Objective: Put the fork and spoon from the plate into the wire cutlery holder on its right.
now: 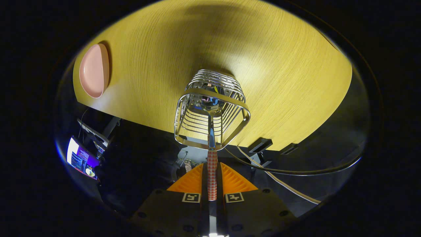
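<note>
Looking down on the worktop (pixel 279 82), yellow wood grain, camera tilted so its near edge runs across under the holder. Biggest item on it is the wire holder (pixel 212 110), dead ahead at 12 o'clock from the fingers, open mouth facing the camera. That alignment looks deliberate: the tool axis points straight into the opening, so a release should drop the piece in cleanly.

Plate (pixel 94 70), pink, sits well apart at about 10 o'clock from the holder, near the worktop edge. No cutlery visible on it from this angle; whether the fork is already in the holder I can't tell, the wires and reflections hide the inside.

Hand-held gripper (pixel 212 184) is clamped on the spoon (pixel 212 131): both fingers press the checked handle between them. Handle is held near its tail end, so the long shaft and bowl lead; the bowl is already past the holder's rim, inside the mouth. Bowl-down entry keeps the handle sticking up after release.

My read: insertion is under way, release not yet done. Next move needs a bit more travel along the axis, then opening. Risk: shaft catching a wire or tipping the light holder.

Cables (pixel 279 169) hang below the worktop edge at 4 o'clock, a lit screen (pixel 79 158) at 8 o'clock.
</note>
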`<state>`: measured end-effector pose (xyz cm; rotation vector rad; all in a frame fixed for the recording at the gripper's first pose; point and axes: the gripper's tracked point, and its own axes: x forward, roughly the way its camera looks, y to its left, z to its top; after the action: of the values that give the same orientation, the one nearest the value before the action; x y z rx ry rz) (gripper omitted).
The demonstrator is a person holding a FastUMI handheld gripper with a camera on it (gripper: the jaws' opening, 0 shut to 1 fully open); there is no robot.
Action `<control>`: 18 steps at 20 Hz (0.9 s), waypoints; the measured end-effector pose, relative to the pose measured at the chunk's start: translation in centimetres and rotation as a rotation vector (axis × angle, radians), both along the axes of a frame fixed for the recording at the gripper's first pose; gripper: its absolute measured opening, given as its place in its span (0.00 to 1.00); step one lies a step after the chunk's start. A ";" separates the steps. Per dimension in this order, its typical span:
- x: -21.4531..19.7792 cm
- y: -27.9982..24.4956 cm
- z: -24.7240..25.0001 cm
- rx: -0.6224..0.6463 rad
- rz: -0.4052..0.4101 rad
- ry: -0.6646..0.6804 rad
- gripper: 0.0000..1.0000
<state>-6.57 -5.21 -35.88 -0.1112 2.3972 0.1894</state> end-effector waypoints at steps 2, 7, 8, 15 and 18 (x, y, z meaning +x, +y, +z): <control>0.3 0.3 -0.3 0.005 -0.005 -0.010 0.14; 0.4 -0.5 -0.5 0.018 -0.002 -0.049 0.26; 0.5 -0.5 -0.4 0.020 -0.008 -0.066 0.26; 0.1 -0.8 1.7 0.107 -0.068 -0.258 0.26; -0.2 -0.6 3.3 0.148 -0.109 -0.392 0.27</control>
<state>-6.81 -5.79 -32.57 0.0481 1.9860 0.2664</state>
